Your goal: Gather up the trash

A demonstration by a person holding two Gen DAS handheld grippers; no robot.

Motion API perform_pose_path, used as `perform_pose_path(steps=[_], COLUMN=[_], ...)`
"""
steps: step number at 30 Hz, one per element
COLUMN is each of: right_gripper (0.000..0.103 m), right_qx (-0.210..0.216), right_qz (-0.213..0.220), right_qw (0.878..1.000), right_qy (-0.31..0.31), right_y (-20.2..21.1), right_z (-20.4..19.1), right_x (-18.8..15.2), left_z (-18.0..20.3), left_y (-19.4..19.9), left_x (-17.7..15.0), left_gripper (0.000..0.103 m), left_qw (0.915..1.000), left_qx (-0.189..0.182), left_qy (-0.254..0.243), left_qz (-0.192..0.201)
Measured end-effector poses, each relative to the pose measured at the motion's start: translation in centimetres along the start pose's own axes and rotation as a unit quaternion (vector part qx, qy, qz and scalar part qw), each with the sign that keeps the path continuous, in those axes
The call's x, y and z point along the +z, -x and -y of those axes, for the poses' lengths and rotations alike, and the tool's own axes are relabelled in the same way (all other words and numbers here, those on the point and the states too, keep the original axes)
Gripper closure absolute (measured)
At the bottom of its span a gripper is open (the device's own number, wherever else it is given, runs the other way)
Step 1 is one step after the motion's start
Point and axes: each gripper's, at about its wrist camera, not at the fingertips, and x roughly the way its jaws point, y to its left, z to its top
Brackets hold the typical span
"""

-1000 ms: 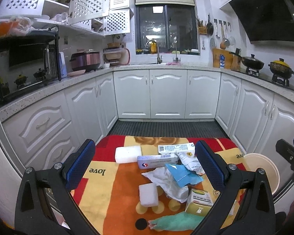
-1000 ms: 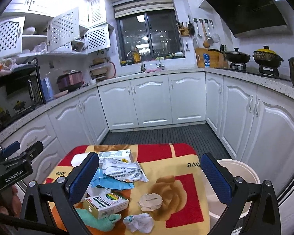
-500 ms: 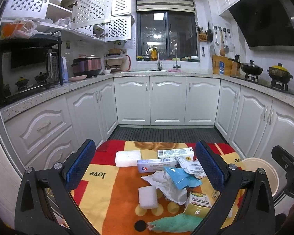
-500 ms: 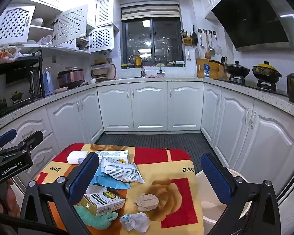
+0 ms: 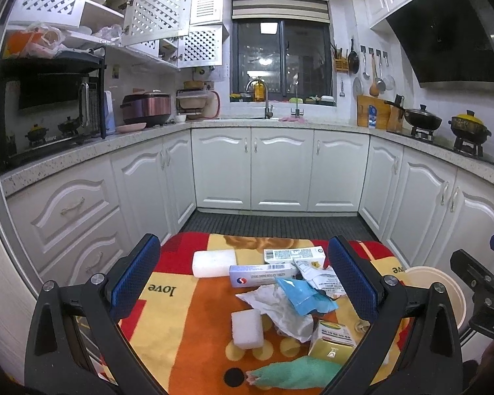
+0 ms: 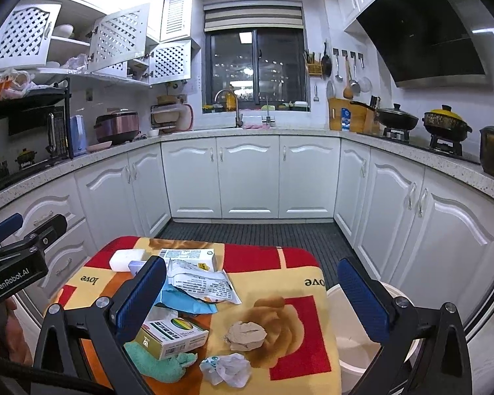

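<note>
Your left gripper [image 5: 243,279] and right gripper [image 6: 250,296] hang wide and empty above trash [image 6: 245,330] strewn on the table [image 6: 280,273]; a careless sweep could knock scraps past the bin [image 6: 355,352].

Scattered trash [image 6: 194,284] beside empty bin [image 6: 359,349]

We see a table cloth [image 6: 299,283] patterned in red, yellow and orange blocks with a brown rose; on it, white foam blocks [image 5: 246,328], a torn blue wrapper [image 5: 301,299], a teal rag [image 6: 154,363], a brown paper wad [image 6: 245,330]. Beside it, a cream bin [image 6: 355,352]; behind, white cabinets [image 6: 250,177].
</note>
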Motion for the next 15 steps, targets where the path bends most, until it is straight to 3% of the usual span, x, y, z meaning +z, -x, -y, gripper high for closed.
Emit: perform_pose_path(steps=[15], right_gripper=[0.000], right_qx=[-0.002], right_qz=[-0.002], right_qw=[1.000], right_qy=[0.002], right_y=[-0.24], right_z=[-0.13], right_x=[-0.30], left_z=[-0.24], left_y=[0.07], left_x=[-0.39], left_gripper=[0.002], left_qw=[1.0000], left_qx=[-0.003], left_qy=[0.006], left_qz=[-0.003])
